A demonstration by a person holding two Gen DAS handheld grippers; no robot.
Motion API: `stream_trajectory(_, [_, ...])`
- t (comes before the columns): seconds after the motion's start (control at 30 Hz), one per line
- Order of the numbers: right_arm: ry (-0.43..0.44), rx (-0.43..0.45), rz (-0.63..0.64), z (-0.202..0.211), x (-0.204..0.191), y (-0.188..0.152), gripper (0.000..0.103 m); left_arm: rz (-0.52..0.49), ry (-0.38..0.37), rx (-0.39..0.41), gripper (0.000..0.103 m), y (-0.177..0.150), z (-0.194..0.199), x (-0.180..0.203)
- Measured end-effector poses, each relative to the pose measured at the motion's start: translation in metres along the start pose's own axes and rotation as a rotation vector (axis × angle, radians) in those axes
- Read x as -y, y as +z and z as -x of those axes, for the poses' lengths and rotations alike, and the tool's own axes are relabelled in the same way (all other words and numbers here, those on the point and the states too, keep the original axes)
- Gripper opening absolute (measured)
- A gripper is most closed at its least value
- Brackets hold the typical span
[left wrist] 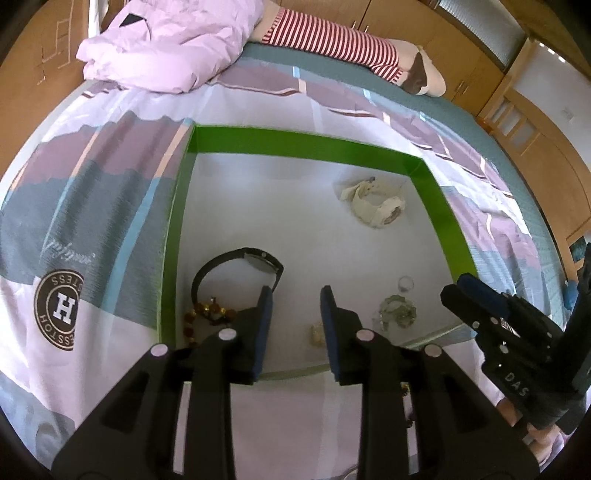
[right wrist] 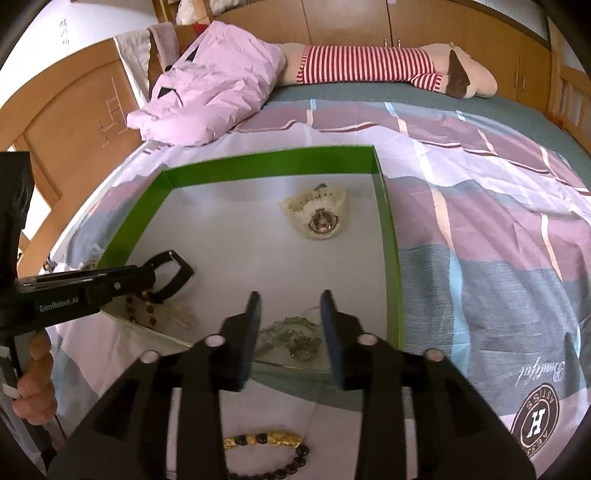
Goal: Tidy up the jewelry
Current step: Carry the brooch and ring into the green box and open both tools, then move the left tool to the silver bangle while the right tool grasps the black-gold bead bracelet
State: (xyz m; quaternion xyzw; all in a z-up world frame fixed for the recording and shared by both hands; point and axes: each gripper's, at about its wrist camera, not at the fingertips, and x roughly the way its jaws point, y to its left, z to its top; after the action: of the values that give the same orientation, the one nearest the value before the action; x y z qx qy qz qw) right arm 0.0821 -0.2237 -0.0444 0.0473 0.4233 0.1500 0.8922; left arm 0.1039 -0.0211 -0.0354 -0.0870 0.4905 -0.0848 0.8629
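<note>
A green-walled box [left wrist: 306,144] [right wrist: 258,162] with a white floor lies on the bed. Inside are a white watch [left wrist: 376,203] [right wrist: 319,218], a black watch [left wrist: 240,266] [right wrist: 171,273], an amber bead bracelet [left wrist: 210,314] [right wrist: 142,302], a pale green jewelry piece [left wrist: 397,312] [right wrist: 291,334], a small clear ring [left wrist: 405,283] and a small cream trinket [left wrist: 317,334]. My left gripper [left wrist: 295,295] is open and empty over the box's near side. My right gripper [right wrist: 290,299] is open and empty above the green piece. A black-and-gold bead bracelet [right wrist: 269,448] lies on the bedsheet below it, outside the box.
The patterned bedsheet [right wrist: 480,240] surrounds the box. A pink jacket [right wrist: 214,85] and a striped plush toy [right wrist: 369,68] lie at the far end of the bed. Wooden cabinets [right wrist: 351,22] stand behind. The right gripper's body [left wrist: 509,332] shows at the left view's right edge.
</note>
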Motion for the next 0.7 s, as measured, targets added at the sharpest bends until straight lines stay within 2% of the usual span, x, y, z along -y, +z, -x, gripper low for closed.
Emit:
stream_trajectory(0.07, [0.008, 0.009, 0.004, 0.006, -0.002, 0.002, 0.035, -0.015, 0.003, 0.001, 0.031, -0.002, 0.006, 0.005])
stream_trajectory(0.13, [0.023, 0.022, 0.001, 0.014, -0.005, 0.004, 0.043, -0.049, 0.011, -0.003, 0.040, -0.007, 0.015, 0.011])
stream_trajectory(0.17, [0.031, 0.028, -0.001, 0.019, -0.006, 0.005, 0.052, -0.077, 0.022, -0.015, 0.044, -0.011, 0.019, 0.016])
stream_trajectory(0.2, [0.037, 0.035, 0.000, 0.025, -0.008, 0.006, 0.058, -0.100, 0.033, -0.027, 0.051, -0.016, 0.021, 0.018])
stream_trajectory(0.33, [0.037, 0.036, 0.028, 0.046, -0.013, 0.002, 0.065, -0.214, 0.088, -0.104, 0.054, -0.051, 0.028, 0.031])
stream_trajectory(0.4, [0.016, -0.010, 0.069, 0.052, -0.013, -0.010, 0.073, -0.246, 0.060, -0.136, 0.054, -0.070, 0.027, 0.036])
stream_trajectory(0.5, [-0.070, -0.131, 0.140, 0.039, -0.012, -0.031, 0.074, -0.308, 0.032, -0.203, 0.056, -0.102, 0.021, 0.044])
stream_trajectory(0.57, [-0.121, -0.213, 0.173, 0.021, -0.013, -0.042, 0.074, -0.352, 0.062, -0.240, 0.057, -0.118, 0.012, 0.048])
stream_trajectory(0.7, [-0.128, -0.321, 0.194, -0.003, -0.014, -0.055, 0.074, -0.383, 0.085, -0.303, 0.057, -0.134, -0.004, 0.048])
